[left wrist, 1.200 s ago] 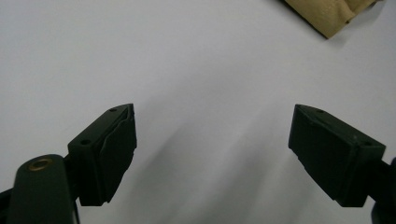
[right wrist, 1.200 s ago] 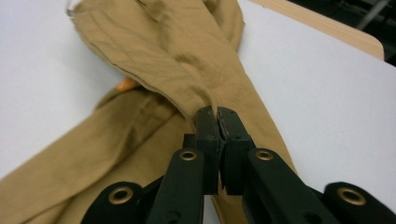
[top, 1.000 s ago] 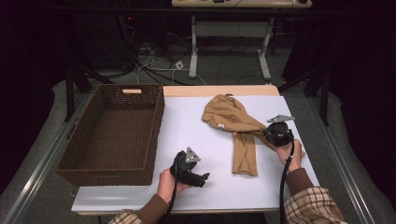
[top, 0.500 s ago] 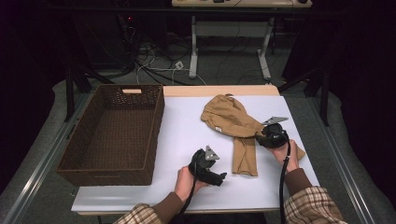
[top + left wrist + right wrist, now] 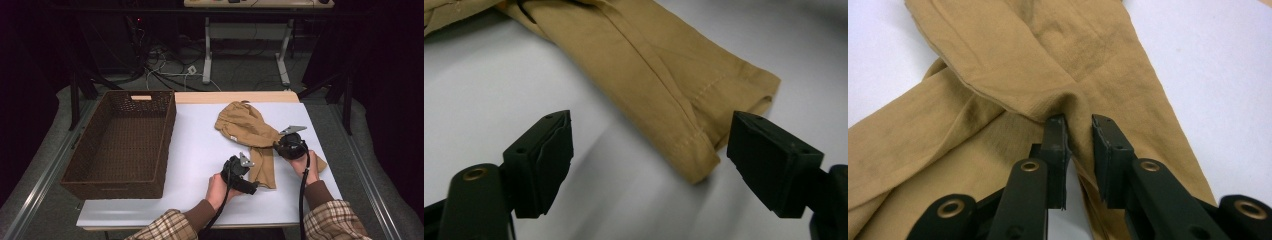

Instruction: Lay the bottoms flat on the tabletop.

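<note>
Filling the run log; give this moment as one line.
left gripper: open, nearing trouser-leg hem | right gripper: jaws just closing, pinching tan trousers | basket: empty

Basket [image 5: 120, 142] sits on the left of the table [image 5: 200, 145], trousers [image 5: 250, 135] lie to its right, well apart. Left gripper [image 5: 246, 166] is just beside the trouser leg's hem (on its left), right gripper [image 5: 280, 145] on top of the trousers, farther right.

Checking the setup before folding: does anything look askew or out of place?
The tan trousers lie crumpled on the white table, legs crossed rather than flat. The wicker basket sits squarely beside them. Nothing is spilled or damaged.
</note>
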Tool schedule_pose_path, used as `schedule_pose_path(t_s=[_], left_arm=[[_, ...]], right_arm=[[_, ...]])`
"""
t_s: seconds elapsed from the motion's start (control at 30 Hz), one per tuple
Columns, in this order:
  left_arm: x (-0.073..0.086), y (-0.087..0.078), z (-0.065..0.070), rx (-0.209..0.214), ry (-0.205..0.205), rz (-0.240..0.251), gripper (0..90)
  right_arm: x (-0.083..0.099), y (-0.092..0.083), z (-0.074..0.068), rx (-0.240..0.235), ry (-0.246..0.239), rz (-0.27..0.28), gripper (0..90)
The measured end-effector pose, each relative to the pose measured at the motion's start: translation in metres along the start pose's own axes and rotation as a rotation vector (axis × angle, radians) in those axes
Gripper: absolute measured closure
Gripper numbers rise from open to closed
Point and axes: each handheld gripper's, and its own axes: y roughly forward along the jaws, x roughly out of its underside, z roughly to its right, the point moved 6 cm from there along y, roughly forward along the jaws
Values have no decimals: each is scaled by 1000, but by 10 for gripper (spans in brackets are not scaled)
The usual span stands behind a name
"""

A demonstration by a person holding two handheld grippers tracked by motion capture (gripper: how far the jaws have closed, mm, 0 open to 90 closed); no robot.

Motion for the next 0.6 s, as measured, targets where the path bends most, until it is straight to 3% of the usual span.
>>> schedule_pose_path(t_s=[0.13, 0.2, 0.3, 0.5, 0.6], left_arm=[[0, 8, 0, -17, 7, -20, 320], [0, 9, 0, -27, 16, -3, 368], [0, 8, 0, -24, 25, 13, 517], [1, 8, -1, 23, 31, 26, 771], [2, 6, -2, 33, 26, 29, 850]], right_arm=[[-1, -1, -2, 2, -4, 2, 804], [-1, -2, -2, 1, -6, 6, 824], [-2, -3, -3, -1, -6, 7, 856], [-2, -5, -5, 3, -11, 9, 882], [-3, -6, -5, 2, -11, 13, 885]])
